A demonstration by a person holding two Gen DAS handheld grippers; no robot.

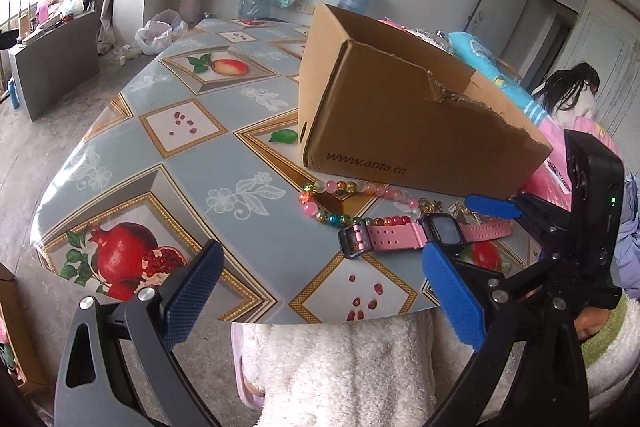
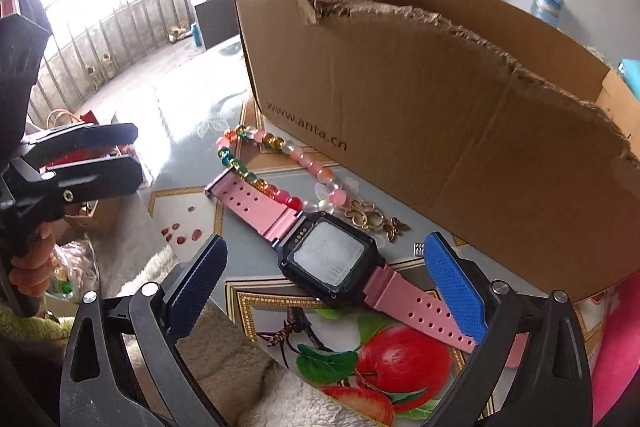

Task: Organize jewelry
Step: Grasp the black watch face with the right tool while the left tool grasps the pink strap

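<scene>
A pink-strapped watch [image 2: 332, 263] with a black square face lies flat on the fruit-patterned table [image 2: 192, 115]. My right gripper [image 2: 326, 291] hangs over it, open wide, with the face between the fingers and the pads not pressing on it. Beyond the watch lies a string of coloured beads [image 2: 268, 141], with gold butterfly charms [image 2: 372, 219] beside it. In the left wrist view the watch [image 1: 444, 231] and the beads [image 1: 348, 187] sit in front of a torn cardboard box [image 1: 400, 115]. My left gripper [image 1: 320, 291] is open and empty over the table's near edge, left of the right gripper [image 1: 476, 235].
The cardboard box [image 2: 440, 107] stands open-topped right behind the jewelry. A white fluffy cloth [image 1: 340, 367] lies below the table edge. A person with dark hair [image 1: 572, 87] is at the far right. A grey cabinet [image 1: 56, 63] stands on the floor to the left.
</scene>
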